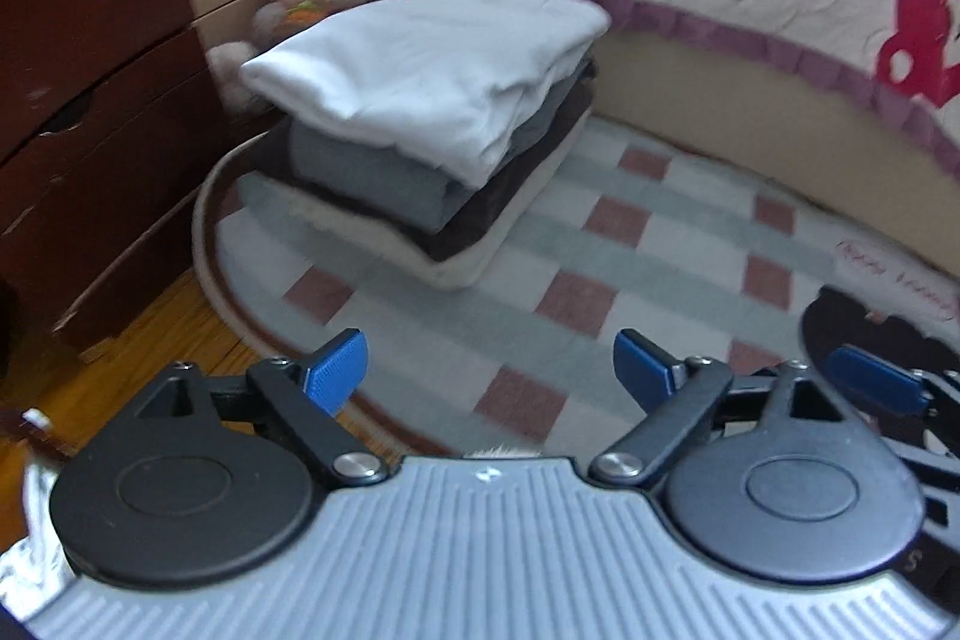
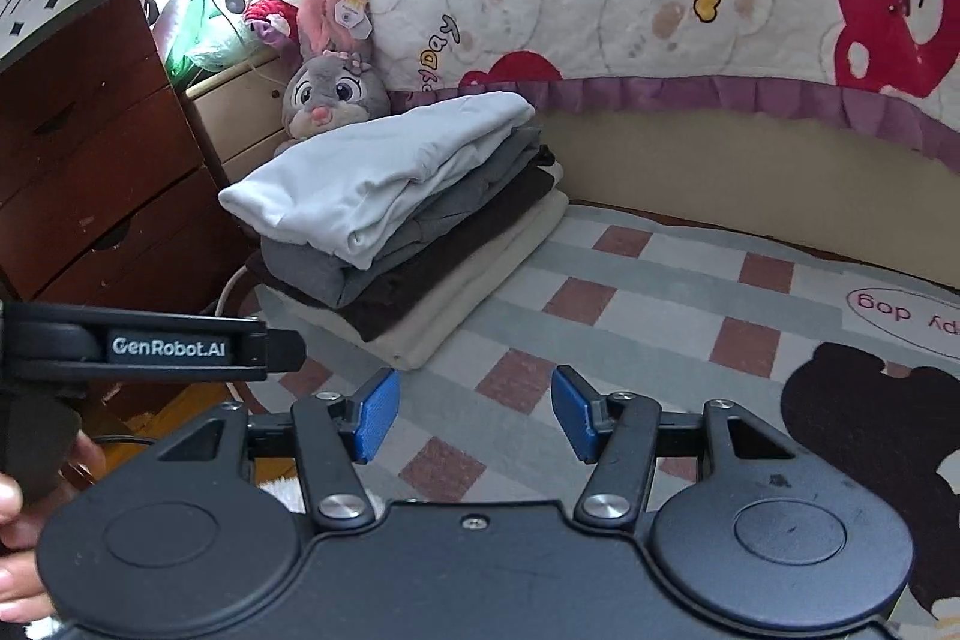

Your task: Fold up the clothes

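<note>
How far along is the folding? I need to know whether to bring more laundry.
Done: four folded garments sit stacked on the checked rug, white top over grey, dark brown and cream. In hand: nothing; left gripper and right gripper are open and empty. Left: no unfolded clothing shows.

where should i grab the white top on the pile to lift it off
Grip the white folded garment at its near overhanging corner, coming in low from the front. That corner droops past the grey layer beneath, so a finger could probably slip under it alone. Both the left gripper and the right gripper are open and empty.
</note>
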The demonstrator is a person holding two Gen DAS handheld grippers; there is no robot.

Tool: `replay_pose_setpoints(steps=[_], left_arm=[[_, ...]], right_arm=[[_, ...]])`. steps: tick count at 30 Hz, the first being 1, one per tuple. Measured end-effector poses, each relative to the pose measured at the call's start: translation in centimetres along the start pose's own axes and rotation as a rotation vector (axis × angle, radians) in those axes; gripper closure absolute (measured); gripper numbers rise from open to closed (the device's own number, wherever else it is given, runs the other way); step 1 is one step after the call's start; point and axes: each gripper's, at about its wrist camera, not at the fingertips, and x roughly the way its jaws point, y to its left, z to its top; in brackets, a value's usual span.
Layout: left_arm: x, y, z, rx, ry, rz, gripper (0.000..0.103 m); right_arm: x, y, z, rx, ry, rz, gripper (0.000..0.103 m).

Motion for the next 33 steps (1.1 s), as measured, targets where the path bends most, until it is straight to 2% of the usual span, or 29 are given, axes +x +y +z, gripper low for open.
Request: replay_pose_setpoints(steps=[4,11,19,22,29,33], left_arm=[[-0.7,-0.3,-0.8,0.024,0.002,0.016,0.013],[-1.0,-0.9,-1.2,0.067,-0.006,0.041,0.012],[-1.3,-0.6,-1.7,0.054,0.005,0.038,0.010],[-1.2,-0.7,-1.7,0.061,0.002,0.058,0.008],[-0.7,-1.1,-1.7,0.071,0.010,0.081,0.007],[-1.0,-1.0,-1.7,0.057,-0.004,0.076,0.007]], right_arm=[[-0.8,0.6,-1.0,-0.028,0.000,-0.031,0.041],[-1.4,1.1,-0.9,-0.049,-0.016,-0.059,0.040],[-1.5,1.0,-1.1,-0.057,-0.020,-0.079,0.040],[-1.5,1.1,-1.1,-0.049,-0.026,-0.066,0.040],[-1.7,1.7,-1.2,-0.085,-0.020,-0.097,0.040],[-1.8,1.7,-1.2,-0.089,-0.022,-0.099,0.040]])
